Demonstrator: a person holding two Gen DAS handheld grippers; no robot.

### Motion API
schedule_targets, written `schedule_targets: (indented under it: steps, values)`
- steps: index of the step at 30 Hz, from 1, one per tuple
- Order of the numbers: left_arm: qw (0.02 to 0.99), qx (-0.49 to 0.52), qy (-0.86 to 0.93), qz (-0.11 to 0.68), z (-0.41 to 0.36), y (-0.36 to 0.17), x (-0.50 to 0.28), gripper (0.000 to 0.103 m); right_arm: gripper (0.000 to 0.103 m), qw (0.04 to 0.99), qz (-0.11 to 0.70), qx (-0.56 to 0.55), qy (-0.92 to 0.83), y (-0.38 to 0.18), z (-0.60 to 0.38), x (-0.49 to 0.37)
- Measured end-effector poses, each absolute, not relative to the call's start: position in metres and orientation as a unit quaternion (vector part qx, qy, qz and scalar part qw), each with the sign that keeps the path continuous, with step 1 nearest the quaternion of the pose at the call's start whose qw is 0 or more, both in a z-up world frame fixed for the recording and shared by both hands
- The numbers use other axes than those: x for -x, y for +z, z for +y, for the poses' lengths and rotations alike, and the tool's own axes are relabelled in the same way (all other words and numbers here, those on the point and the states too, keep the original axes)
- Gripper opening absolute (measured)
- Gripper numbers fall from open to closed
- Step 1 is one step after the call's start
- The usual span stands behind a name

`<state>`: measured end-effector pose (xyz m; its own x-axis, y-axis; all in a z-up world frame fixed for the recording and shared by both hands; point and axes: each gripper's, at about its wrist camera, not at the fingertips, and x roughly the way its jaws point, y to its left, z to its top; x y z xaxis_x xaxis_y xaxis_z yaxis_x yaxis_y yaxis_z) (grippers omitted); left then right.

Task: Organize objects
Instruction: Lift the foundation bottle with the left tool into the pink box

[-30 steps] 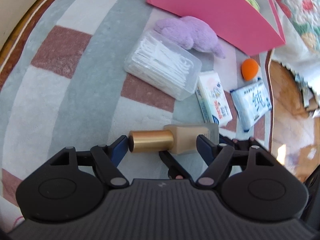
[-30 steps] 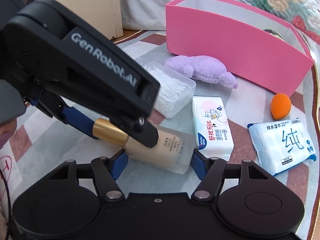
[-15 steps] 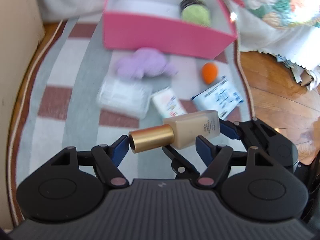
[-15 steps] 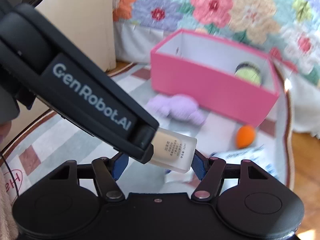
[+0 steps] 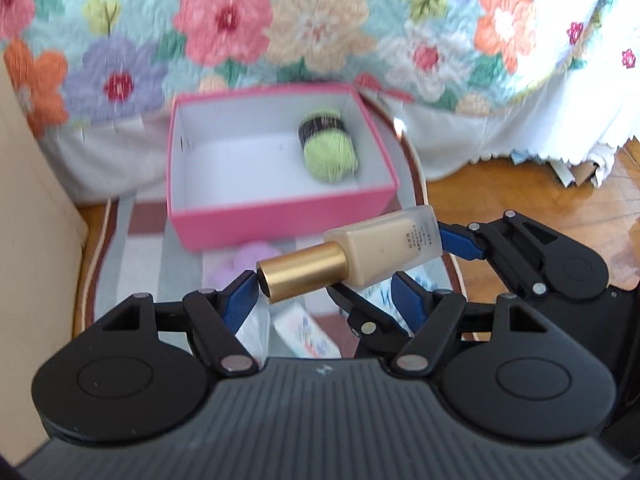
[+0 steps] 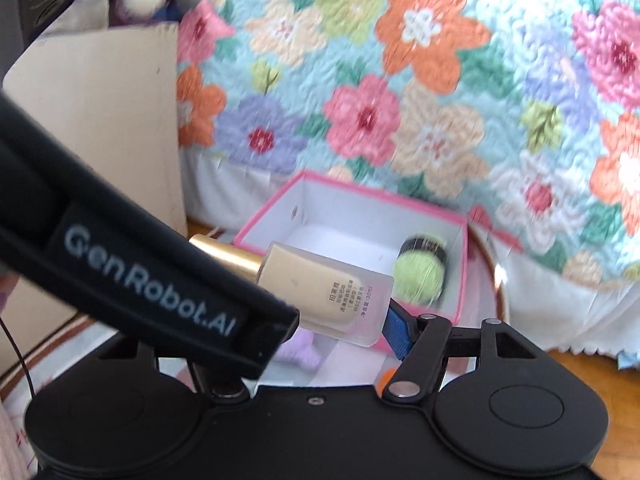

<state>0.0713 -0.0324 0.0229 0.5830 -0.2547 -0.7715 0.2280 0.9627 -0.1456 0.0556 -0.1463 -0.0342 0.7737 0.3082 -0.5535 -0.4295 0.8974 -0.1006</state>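
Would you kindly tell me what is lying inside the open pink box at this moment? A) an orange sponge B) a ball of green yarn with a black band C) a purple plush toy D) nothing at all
B: the left wrist view shows a ball of green yarn with a black band lying alone on the white floor of the open pink box.

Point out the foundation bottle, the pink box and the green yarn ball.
foundation bottle [image 5: 384,254], left wrist view, beige glass body.
pink box [image 5: 280,220], left wrist view, near outer wall.
green yarn ball [image 6: 420,276], right wrist view, green wound part.
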Motion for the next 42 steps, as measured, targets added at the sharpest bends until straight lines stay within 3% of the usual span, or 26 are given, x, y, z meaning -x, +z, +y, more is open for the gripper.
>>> schedule_targets:
  steps: [8,14,26,42]
  values:
    - [0.898,0.029,-0.126,0.421,-0.034,0.042,-0.139,0.072,0.071,0.941,0.231,0.136,0.207,-0.01,-0.154,-0.103]
    - [0.9,0.047,-0.11,0.419,-0.028,0.032,-0.209,0.072,0.071,0.938,0.254,0.096,0.215,-0.016,-0.16,-0.179]
    - [0.857,0.156,-0.083,0.484,0.005,-0.045,-0.326,0.066,0.071,0.911,0.348,0.057,0.215,-0.079,-0.153,-0.29]
    - [0.816,0.219,-0.034,0.533,0.02,-0.137,-0.385,0.068,0.071,0.838,0.503,0.07,0.202,-0.148,-0.126,-0.374]
